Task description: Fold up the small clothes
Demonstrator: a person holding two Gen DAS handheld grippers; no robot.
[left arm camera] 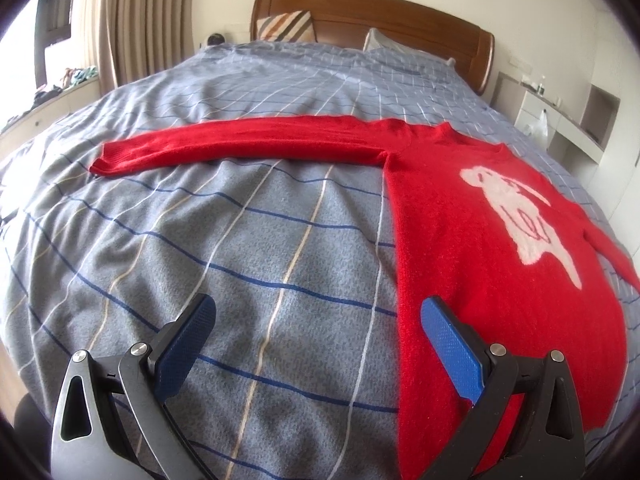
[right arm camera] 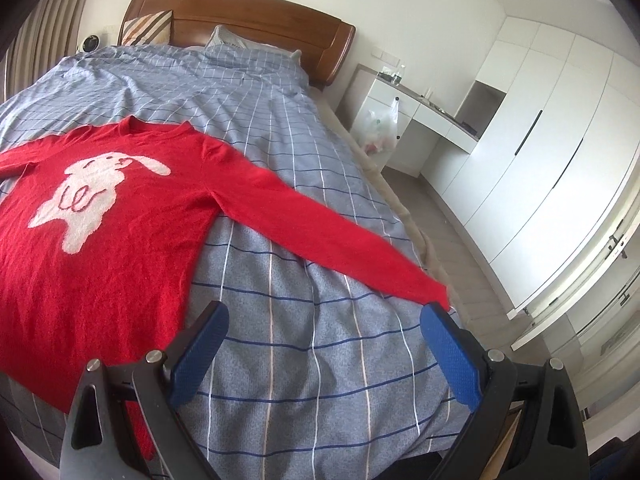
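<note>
While everything's sitting still, quick rundown:
Bed: blue-grey checked bedspread (left arm camera: pixel 248 240) is covering it all.
Sweater: red knit sweater with a white rabbit (right arm camera: pixel 120 216) is lying flat, sleeves spread out.
Left gripper (left arm camera: pixel 318 322): hanging spread wide above the hem edge.
Right gripper (right arm camera: pixel 324 330): gaping too, near the cuff.

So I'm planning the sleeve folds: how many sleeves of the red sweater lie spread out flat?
2. The left sleeve stretches out across the plaid bedspread; the right sleeve reaches toward the bed's edge. No part looks folded under.
</note>
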